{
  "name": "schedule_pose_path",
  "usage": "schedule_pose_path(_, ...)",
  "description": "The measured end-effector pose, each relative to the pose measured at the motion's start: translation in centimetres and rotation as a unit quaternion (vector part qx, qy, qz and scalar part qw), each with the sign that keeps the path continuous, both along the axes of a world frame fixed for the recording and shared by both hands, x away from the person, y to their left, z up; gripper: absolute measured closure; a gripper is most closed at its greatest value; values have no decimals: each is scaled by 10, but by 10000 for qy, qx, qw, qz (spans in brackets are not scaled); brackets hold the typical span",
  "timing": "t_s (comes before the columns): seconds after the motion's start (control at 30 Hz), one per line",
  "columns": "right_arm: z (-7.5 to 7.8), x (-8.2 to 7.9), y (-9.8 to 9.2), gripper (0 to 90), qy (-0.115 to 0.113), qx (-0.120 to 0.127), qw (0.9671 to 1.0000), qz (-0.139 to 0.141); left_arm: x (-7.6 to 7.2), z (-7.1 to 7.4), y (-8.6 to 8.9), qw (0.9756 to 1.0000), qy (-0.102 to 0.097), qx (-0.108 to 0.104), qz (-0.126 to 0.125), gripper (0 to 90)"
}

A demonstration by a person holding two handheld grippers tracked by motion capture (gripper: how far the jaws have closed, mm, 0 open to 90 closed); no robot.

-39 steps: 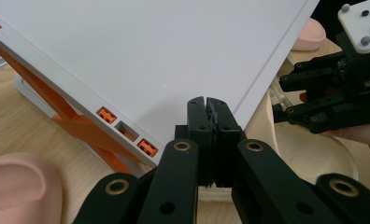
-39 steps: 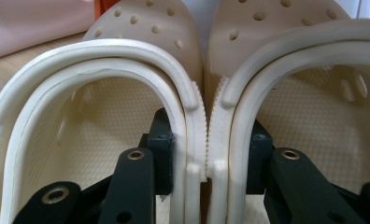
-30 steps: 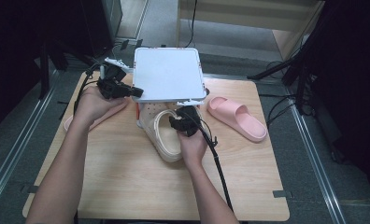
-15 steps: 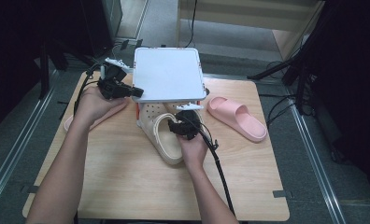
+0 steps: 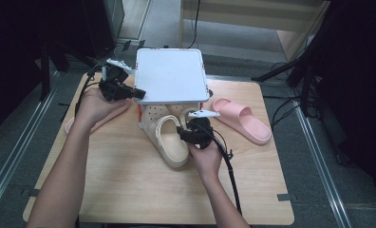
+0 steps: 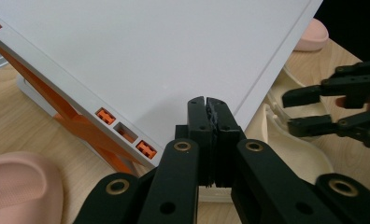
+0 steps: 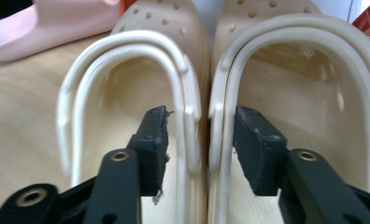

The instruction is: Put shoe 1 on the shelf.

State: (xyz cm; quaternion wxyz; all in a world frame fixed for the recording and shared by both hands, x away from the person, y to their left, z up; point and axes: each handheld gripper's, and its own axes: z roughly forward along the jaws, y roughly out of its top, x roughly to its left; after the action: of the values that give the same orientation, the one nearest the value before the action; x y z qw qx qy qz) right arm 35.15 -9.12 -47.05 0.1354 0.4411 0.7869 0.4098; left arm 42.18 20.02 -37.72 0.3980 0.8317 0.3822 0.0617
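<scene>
Wooden table (image 5: 129, 185), cream clogs (image 7: 192, 60), right claw (image 7: 199, 140) seemingly astride.

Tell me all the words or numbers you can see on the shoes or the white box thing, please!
No words, labels or numbers can be read anywhere.
White lid: plain, no writing.
Cream clogs: only round holes, no brand visible.
Pink slipper: plain.
Orange squares on the lid's edge: clips or slots, not letters.

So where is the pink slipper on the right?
In the high view, the pink slipper lies on the table's right side, just right of the beige clogs.
</scene>
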Motion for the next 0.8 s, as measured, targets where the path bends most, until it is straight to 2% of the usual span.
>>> schedule_pose_path(0.17,6,-26,-14,736,-26,-26,9996,268,0,0,0,10000,0,-7,11,894)
schedule_pose_path(0.3,3,-47,-20,836,94,-95,9987,501,0,0,-1,10000,28,-26,54,895)
schedule_pose_path(0.47,-5,-68,-23,895,224,-136,9973,691,0,0,-1,10000,13,17,46,895)
schedule_pose_path(0.57,-12,-77,-21,900,265,-153,9963,805,-1,0,-2,10000,7,12,51,895)
schedule_pose_path(0.67,-18,-85,-18,900,255,-221,9953,908,-1,0,-1,10000,9,-6,60,895)
schedule_pose_path(0.8,-25,-89,-15,900,377,-114,9939,1035,0,0,-1,10000,24,-19,68,895)
